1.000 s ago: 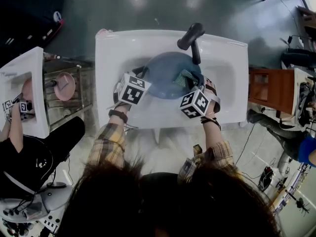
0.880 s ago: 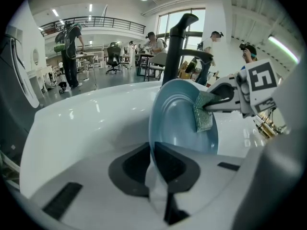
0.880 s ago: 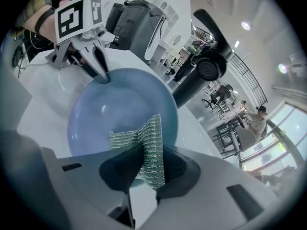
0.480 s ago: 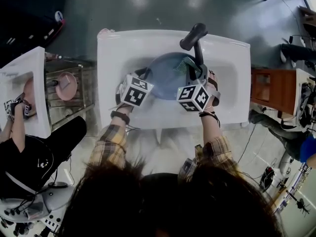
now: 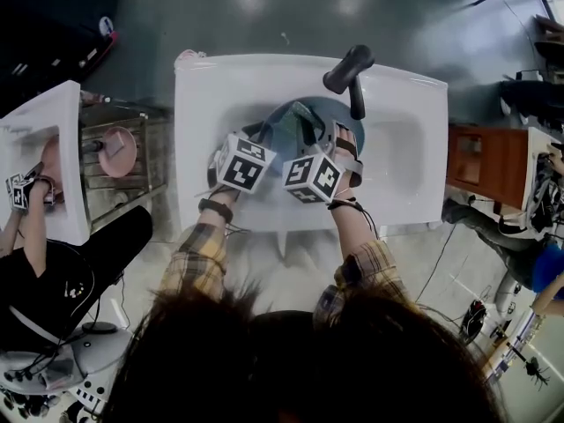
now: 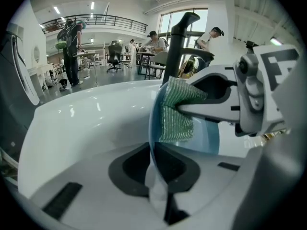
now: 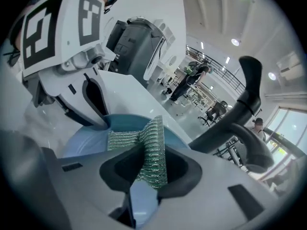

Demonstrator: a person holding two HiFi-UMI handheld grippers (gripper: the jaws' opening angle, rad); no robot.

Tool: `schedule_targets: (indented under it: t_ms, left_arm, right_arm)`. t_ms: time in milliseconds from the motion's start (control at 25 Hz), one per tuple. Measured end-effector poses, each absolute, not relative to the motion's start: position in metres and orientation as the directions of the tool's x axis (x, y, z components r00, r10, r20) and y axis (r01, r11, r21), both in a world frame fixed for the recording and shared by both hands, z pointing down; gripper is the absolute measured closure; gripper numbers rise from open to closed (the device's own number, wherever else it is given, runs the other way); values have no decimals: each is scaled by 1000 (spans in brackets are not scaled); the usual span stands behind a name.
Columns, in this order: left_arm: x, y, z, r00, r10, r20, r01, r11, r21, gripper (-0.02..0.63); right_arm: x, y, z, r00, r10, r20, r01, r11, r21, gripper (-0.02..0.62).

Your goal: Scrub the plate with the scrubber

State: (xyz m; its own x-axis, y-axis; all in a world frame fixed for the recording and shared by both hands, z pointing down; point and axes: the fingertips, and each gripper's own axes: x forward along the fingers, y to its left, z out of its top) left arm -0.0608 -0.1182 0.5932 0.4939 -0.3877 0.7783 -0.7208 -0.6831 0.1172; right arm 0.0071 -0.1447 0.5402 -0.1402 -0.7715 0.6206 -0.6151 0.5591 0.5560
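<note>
Nearest, low centre of the left gripper view: my left gripper [image 6: 154, 174], jaws pinched almost together on the thin rim of the blue plate [image 6: 206, 137], which it holds tilted, edge-on to that camera. Low centre of the right gripper view: my right gripper [image 7: 148, 164], jaws clamped on a folded green scrubber [image 7: 152, 143], whose free flap lies against the plate's face. Middle of the head view: both grippers close together over the basin of the white sink [image 5: 211, 82]; whether the plate's far rim rests on the basin I cannot tell. Upper centre, just beyond the plate: a black faucet [image 5: 348, 69]. Handling note, my judgement: the step in hand is scrubbing the face. I would hold the left grip firm and steady, since a thin rim may pivot under sideways push. I would press the flap flat and sweep in overlapping strokes across the face, easing off near the left jaws and the faucet. The patch under the left pads probably needs a fresh grip elsewhere before it can be cleaned.
</note>
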Motion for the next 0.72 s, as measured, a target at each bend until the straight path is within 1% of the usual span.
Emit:
schedule_targets:
  t_ms: [120,280,480,720]
  left_arm:
    - [-61,-119,596,487,-390,782,-725,-680,112,578]
    - [-62,-119,597,482,-394,783,-730,-674,110,578]
    - [-62,-119,595,481,-389,786,-727,-678,110,578]
    - [-63,-119,598,470,-391,791,-730,-676,100,578]
  right_arm:
    - [-5,-138,548,-157,-759,631,-587,586,558,498]
    - [-8,-132,552,-169,-744,646,-587,602,540,499]
    - [-22,-110,574,-198,-677,709,-536,680,500,500]
    - [-16,-87,594,-211,-578,788,-537,742,400,500]
